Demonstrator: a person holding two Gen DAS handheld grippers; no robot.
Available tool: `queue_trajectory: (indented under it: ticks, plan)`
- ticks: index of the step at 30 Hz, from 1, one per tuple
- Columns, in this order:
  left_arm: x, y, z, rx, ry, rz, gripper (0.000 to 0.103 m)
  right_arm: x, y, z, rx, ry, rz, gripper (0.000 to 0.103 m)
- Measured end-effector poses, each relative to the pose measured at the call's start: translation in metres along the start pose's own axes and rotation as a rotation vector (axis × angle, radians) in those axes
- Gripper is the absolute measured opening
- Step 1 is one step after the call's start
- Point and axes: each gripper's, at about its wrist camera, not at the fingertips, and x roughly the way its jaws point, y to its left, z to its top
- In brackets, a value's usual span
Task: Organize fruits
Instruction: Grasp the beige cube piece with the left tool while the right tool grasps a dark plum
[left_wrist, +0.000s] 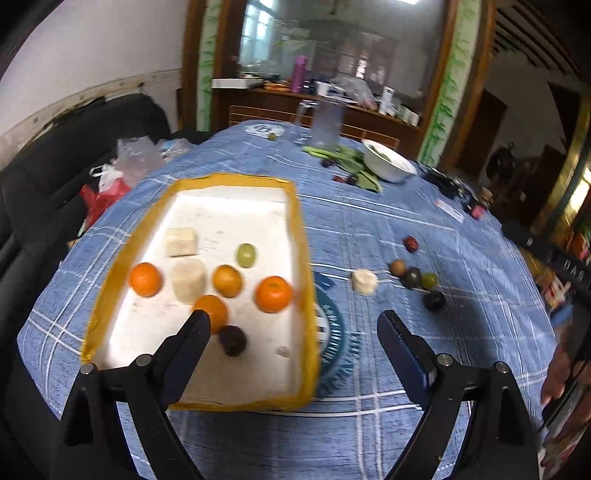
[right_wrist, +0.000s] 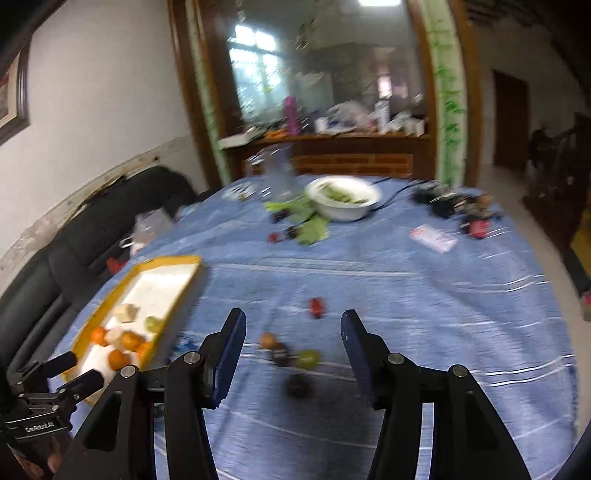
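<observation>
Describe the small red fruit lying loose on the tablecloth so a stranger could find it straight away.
Start at the yellow-rimmed tray on the blue checked tablecloth and look right to the cluster of loose fruit. The red fruit lies alone just beyond that cluster, toward the white bowl. It is the only red one; its neighbours are brown, green and dark purple.
</observation>
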Motion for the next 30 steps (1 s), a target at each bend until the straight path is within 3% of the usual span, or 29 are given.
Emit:
queue_trajectory:
  ticks: [2, 3, 6, 9, 12, 17, 20, 22, 30]
  plan:
    - [0.001, -0.009, -0.002, 0.017, -0.001, -0.018, 0.091, -0.013, -0.009, -0.002, -0.028, -0.063, -0.066, 0.088]
    - [0.003, -0.014, -0.002, 0.026, -0.002, -0.025, 0.091, -0.018, -0.012, -0.003, -0.042, -0.098, -0.088, 0.095]
    - [0.008, -0.029, -0.004, 0.064, 0.008, -0.028, 0.091, -0.017, -0.017, -0.006, -0.079, -0.117, -0.100, 0.099]
    - [0.016, -0.041, -0.005, 0.100, 0.023, -0.032, 0.091, 0.004, -0.023, -0.013, -0.053, -0.011, -0.031, 0.099]
    - [0.025, -0.049, -0.002, 0.132, 0.037, -0.044, 0.091, 0.028, -0.025, -0.025, -0.036, 0.079, 0.027, 0.089]
    - [0.048, -0.062, 0.008, 0.170, 0.048, -0.079, 0.091, 0.065, -0.018, -0.047, -0.044, 0.177, 0.079, 0.063]
    - [0.066, -0.066, 0.014, 0.159, 0.074, -0.117, 0.083, 0.081, -0.017, -0.055, -0.049, 0.223, 0.097, 0.059]
    - [0.078, -0.069, 0.018, 0.163, 0.099, -0.130, 0.065, 0.090, -0.016, -0.059, -0.049, 0.246, 0.108, 0.058]
    - [0.115, -0.074, 0.024, 0.153, 0.159, -0.117, 0.061, 0.104, -0.010, -0.068, -0.073, 0.296, 0.144, 0.057]
